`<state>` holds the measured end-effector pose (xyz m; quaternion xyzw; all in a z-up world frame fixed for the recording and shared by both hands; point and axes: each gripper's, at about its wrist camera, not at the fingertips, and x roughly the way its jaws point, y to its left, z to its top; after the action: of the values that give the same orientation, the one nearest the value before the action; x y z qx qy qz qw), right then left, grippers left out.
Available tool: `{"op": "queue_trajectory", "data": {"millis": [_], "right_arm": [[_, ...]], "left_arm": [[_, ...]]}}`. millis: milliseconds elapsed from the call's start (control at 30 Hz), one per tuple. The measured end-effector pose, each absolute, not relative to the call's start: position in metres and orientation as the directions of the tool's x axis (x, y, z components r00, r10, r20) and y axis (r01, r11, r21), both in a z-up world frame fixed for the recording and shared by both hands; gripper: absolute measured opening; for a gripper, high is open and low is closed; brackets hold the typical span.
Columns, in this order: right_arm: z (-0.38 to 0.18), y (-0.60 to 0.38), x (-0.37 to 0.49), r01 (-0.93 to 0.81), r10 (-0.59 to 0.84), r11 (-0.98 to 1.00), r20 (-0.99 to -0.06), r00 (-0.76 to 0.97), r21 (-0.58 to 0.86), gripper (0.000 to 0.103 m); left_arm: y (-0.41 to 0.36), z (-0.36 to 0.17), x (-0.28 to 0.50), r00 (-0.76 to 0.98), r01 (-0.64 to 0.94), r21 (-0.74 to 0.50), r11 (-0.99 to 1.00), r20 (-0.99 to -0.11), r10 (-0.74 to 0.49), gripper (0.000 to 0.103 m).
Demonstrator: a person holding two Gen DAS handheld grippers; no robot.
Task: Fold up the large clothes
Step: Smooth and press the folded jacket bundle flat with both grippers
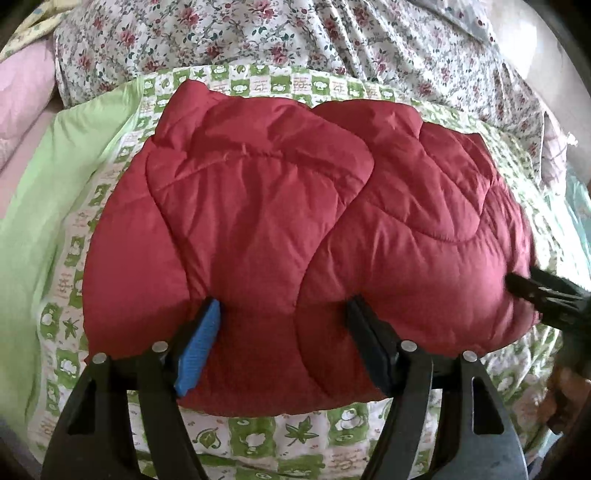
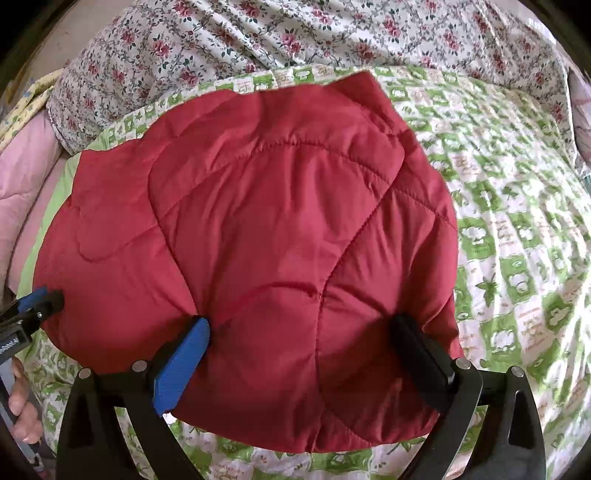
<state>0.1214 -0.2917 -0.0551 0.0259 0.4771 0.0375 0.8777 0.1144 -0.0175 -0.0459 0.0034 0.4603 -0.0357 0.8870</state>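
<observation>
- Left claw (image 1: 284, 332) has its fingers set wide, straddling the near edge of the red padded jacket (image 1: 295, 221); the blue pad (image 1: 201, 349) and the black pad (image 1: 369, 343) press into the padding from either side, but I would not call it a firm grip.
- Right claw (image 2: 299, 362) stands the same way on its own stretch of that edge, fingers apart with a thick bunch of cloth between them.
- Jacket lies folded into a puffy bundle on the green-and-white patterned sheet (image 1: 258, 439), with the flowered bedcover (image 1: 221, 33) beyond it.
- I judge the fold is nearly made and this step is pressing or squaring the bundle.
- To do it well, I'd close both sides together before lifting, or the thick padding will slip out unevenly.
- I'd keep the two claws level and move them at one pace, so the near edge stays straight.
- Padding springs back, so I'd press down slowly and let air out before letting go.
</observation>
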Motion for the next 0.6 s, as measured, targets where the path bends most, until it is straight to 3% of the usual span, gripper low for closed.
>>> {"op": "queue_trajectory", "data": {"millis": [167, 400, 600], "right_arm": [[-0.026, -0.267, 0.101, -0.131, 0.141, 0.989, -0.77, 0.623, 0.076, 0.099], [-0.022, -0.238, 0.131, -0.204, 0.169, 0.977, -0.79, 0.59, 0.057, 0.099], [-0.045, -0.247, 0.173, -0.149, 0.121, 0.988, -0.838, 0.533, 0.048, 0.101]], "left_arm": [[-0.019, -0.035, 0.116, 0.575, 0.061, -0.018, 0.998, -0.817, -0.05, 0.071], [-0.013, -0.025, 0.128, 0.58, 0.032, -0.024, 0.999, -0.814, -0.038, 0.071], [-0.013, -0.033, 0.147, 0.565, 0.022, -0.004, 1.0, -0.825, -0.016, 0.072]]}}
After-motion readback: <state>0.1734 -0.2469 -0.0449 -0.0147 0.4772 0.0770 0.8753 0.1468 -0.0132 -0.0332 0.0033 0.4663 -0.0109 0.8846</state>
